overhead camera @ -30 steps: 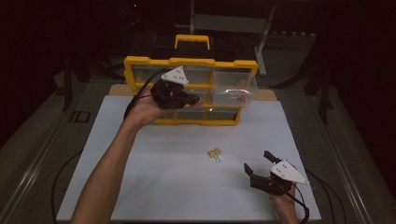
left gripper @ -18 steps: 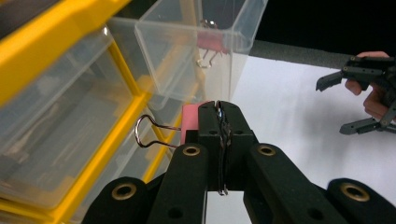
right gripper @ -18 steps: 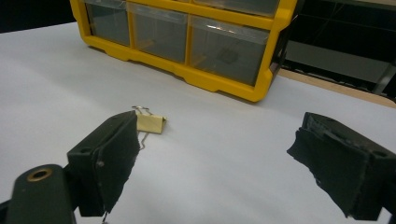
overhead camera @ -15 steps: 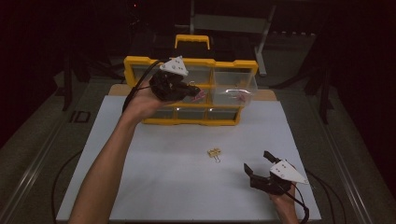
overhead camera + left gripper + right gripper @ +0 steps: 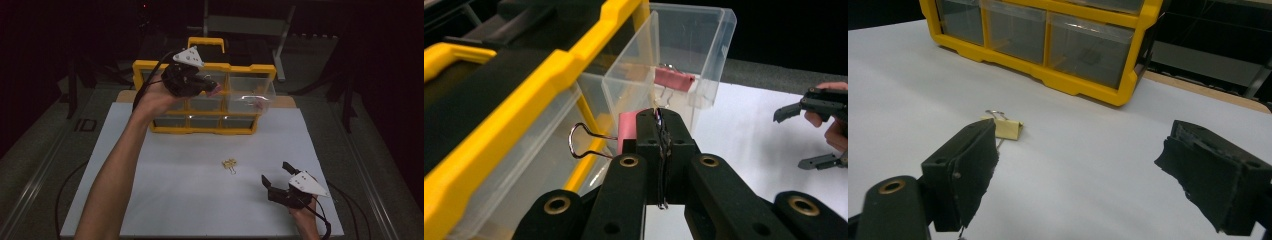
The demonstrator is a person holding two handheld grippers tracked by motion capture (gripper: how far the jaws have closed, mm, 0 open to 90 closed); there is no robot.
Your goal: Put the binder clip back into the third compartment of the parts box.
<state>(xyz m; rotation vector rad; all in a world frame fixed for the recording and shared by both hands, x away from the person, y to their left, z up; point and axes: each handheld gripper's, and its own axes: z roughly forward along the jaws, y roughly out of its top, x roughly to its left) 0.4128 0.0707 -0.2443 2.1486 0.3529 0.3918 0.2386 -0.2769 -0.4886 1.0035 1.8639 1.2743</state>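
- The left gripper (image 5: pixel 212 87) has gone up a little since a moment ago, and it now hangs in front of the top row of the yellow drawer box (image 5: pixel 145 67). The right gripper (image 5: pixel 277 176) has stayed in its place.
- The left gripper is squeezed tight on a pink clip (image 5: pixel 628 131). The clip's wire loop sticks out to one side of the jaws.
- In the left gripper view, the pink clip is just beside the clear drawer (image 5: pixel 689 35) that is pulled out of the box, near its side wall. I cannot tell if it touches the wall.
- A second pink clip (image 5: pixel 674 79) is already inside that clear drawer.
- The drawer box stands at the far edge of the white table (image 5: pixel 175 200), near the middle.
- The right gripper rests near the front right corner of the table. Its jaws are wide apart and hold nothing.
- A small yellow clip (image 5: pixel 229 163) lies flat on the table, between the drawer box and the right gripper. In the right gripper view it (image 5: pixel 1007 127) sits just past one jaw.
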